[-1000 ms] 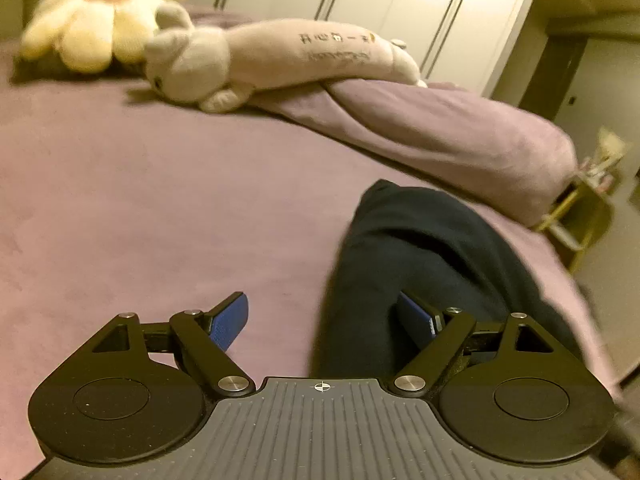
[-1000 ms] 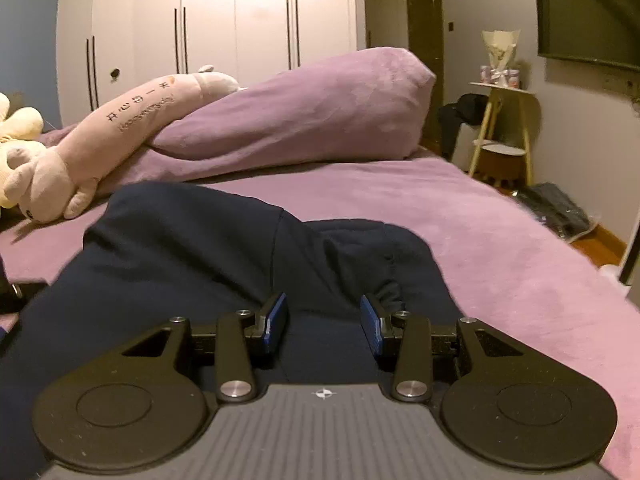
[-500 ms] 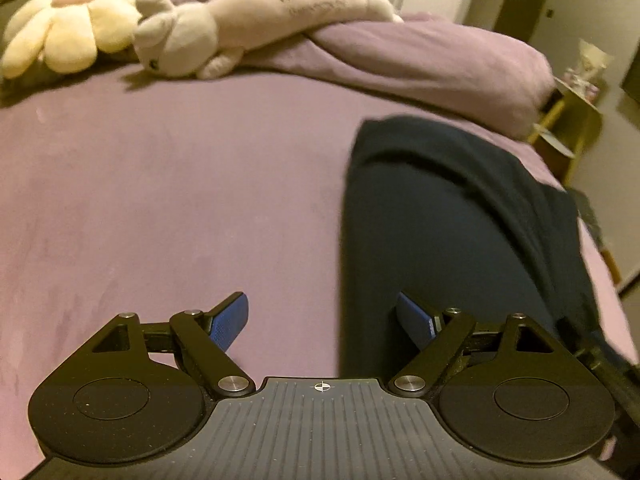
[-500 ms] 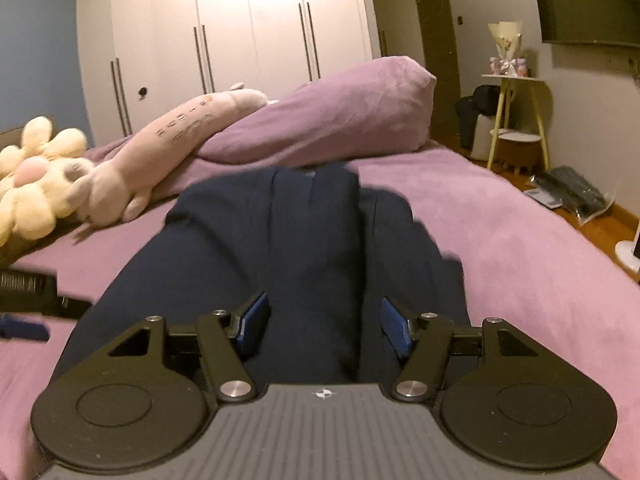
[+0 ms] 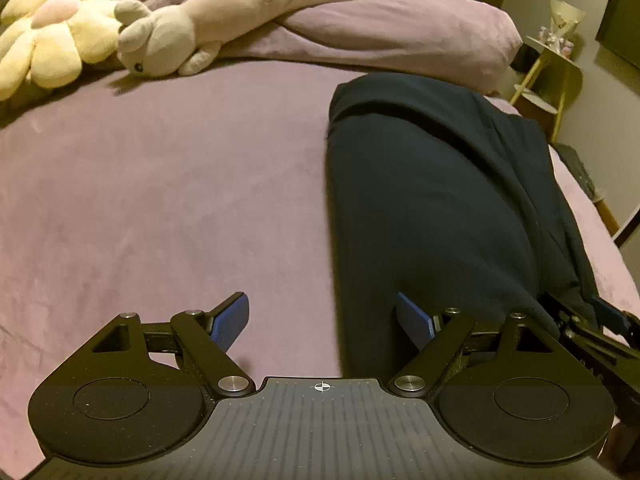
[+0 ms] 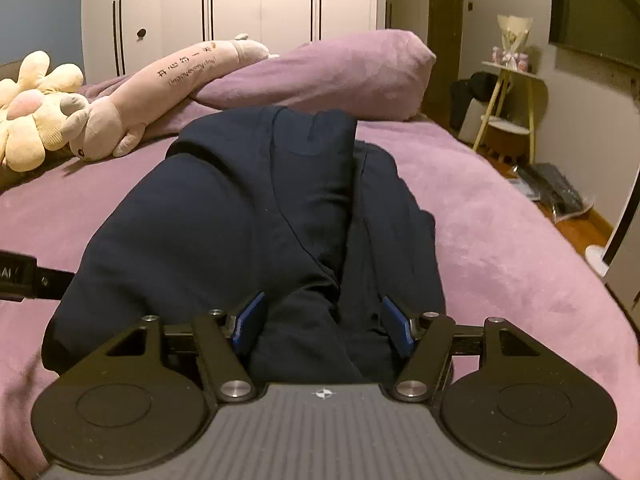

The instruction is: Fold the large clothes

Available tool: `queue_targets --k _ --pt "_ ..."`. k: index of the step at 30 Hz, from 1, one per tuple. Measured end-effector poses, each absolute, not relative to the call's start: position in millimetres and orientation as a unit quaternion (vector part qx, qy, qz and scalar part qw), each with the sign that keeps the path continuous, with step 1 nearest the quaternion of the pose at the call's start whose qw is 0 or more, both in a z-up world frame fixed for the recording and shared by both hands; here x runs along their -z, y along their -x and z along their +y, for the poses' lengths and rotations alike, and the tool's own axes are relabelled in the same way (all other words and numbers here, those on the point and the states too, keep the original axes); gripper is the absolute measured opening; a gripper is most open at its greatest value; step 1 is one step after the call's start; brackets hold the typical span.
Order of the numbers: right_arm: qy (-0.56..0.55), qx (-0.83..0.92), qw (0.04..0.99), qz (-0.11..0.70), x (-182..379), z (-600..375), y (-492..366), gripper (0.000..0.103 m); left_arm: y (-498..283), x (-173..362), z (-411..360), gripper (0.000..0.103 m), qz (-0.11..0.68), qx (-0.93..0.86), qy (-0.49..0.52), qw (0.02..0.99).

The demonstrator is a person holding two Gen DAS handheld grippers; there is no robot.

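Since a second ago the dark navy garment (image 6: 256,216) looks different in my right wrist view: then it lay wide and loose with one layer raised, and now it is a long narrow bundle that runs from the bottom centre of the frame up to the middle, with one layer folded over along its length. The right gripper (image 6: 322,322) has just been opening its jaws, and they now stand apart over the near end of the garment; cloth lies between the blue pads (image 6: 250,320), but I do not see them press on it. In my left wrist view the garment (image 5: 432,200) has come to fill the right half of the frame. The left gripper (image 5: 322,320) has its jaws wide apart, as before, with nothing clamped; its left pad is over the bare bedcover and its right pad is over the left edge of the garment. The right gripper (image 5: 600,328) shows at the lower right edge of that view. The garment lies on a purple bedcover (image 6: 500,240). Behind it a purple duvet (image 6: 340,72) is piled up, with a long beige plush toy (image 6: 160,96) on it, and a yellow flower cushion (image 5: 52,36) is in the upper left. A white wardrobe (image 6: 240,12) stands at the back, and a small yellow side table (image 6: 508,104) at the right.
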State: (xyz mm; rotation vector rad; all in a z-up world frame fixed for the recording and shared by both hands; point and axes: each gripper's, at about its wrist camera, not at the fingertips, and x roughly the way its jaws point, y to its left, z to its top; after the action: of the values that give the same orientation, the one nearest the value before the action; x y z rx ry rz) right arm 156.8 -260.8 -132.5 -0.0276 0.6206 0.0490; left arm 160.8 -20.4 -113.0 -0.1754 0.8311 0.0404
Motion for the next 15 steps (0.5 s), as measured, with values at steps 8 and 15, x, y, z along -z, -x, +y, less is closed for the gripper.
queue_targets --k 8,15 --pt "-0.012 -0.025 0.946 0.324 120 -273 -140 0.076 -149 105 -10 0.086 0.422 0.021 0.109 0.900" --pt "-0.056 -0.034 0.929 0.364 133 -289 -152 0.084 -141 116 -11 0.088 0.418 0.055 0.111 0.900"
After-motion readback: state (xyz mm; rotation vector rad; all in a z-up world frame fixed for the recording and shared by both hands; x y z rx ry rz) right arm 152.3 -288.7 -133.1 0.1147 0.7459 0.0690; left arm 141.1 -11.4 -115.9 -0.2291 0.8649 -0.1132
